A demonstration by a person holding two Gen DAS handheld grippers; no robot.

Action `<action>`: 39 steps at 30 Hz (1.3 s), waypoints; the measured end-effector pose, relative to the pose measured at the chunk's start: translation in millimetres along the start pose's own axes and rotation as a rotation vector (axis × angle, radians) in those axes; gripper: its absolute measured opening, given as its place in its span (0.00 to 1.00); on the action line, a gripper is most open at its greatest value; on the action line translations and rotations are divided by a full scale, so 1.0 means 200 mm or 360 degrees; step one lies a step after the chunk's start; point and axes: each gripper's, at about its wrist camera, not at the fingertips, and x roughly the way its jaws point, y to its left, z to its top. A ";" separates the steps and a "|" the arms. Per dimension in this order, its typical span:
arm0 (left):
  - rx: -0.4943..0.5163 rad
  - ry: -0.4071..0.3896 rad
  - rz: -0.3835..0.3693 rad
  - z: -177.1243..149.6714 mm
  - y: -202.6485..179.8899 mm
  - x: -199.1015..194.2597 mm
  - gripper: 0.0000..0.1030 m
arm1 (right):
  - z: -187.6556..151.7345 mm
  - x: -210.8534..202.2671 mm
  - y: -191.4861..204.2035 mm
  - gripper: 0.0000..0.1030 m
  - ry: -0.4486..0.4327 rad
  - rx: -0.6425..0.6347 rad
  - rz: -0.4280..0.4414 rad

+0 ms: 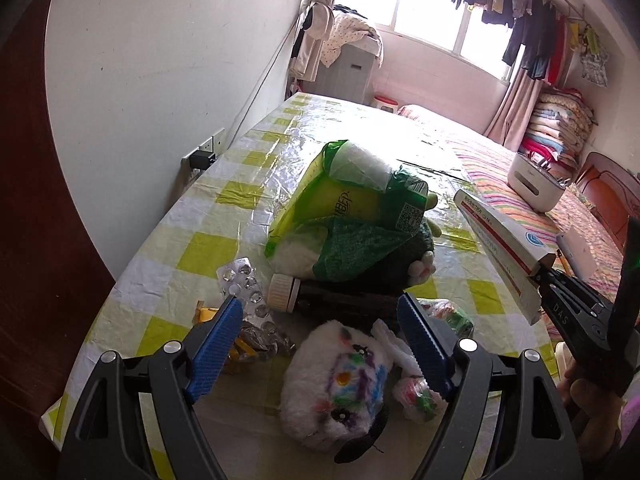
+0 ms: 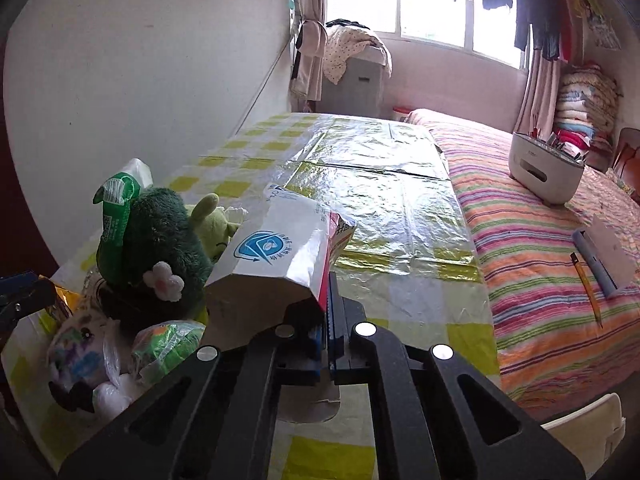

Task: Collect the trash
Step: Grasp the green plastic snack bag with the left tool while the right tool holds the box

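My right gripper (image 2: pixel 328 304) is shut on the end of a flattened white and red medicine box (image 2: pixel 280 256), held above the table. The left wrist view shows the same box (image 1: pixel 504 240) raised at the right, in the right gripper (image 1: pixel 548 276). My left gripper (image 1: pixel 324 332) stands open over a white plush toy (image 1: pixel 340 376), with nothing between its pads. An empty blister pack (image 1: pixel 244 284) and yellow wrappers (image 1: pixel 240 352) lie by its left finger. A dark bottle with a cream cap (image 1: pixel 284 292) lies ahead, in front of a green plastic bag (image 1: pixel 348 216).
The table carries a yellow-checked cloth (image 2: pixel 400 220) and stands against the wall at left. A green plush toy (image 2: pixel 156 248) and a small plastic-wrapped item (image 2: pixel 168 340) sit near the box. A striped bed (image 2: pixel 540 260) at right bears a white appliance (image 2: pixel 544 168).
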 end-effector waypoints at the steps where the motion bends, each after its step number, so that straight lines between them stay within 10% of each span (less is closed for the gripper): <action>1: 0.0024 -0.0023 -0.0006 0.03 -0.03 0.00 0.75 | 0.01 -0.02 -0.01 0.01 -0.0014 0.0018 0.0013; 13: 0.0163 -0.0060 0.0239 0.25 -0.27 0.31 0.75 | -0.02 -0.22 -0.18 0.01 -0.0121 0.0142 0.0104; 15: 0.0101 -0.0061 0.0252 0.25 -0.23 0.33 0.29 | -0.03 -0.24 -0.22 0.01 -0.0127 0.0170 0.0106; 18: 0.0037 -0.0075 0.0253 0.25 -0.20 0.31 0.11 | -0.04 -0.28 -0.28 0.01 -0.0148 0.0217 0.0105; 39: 0.0115 -0.0428 0.0070 0.14 -0.47 -0.10 0.08 | -0.14 -0.52 -0.49 0.01 -0.0319 0.0352 0.0038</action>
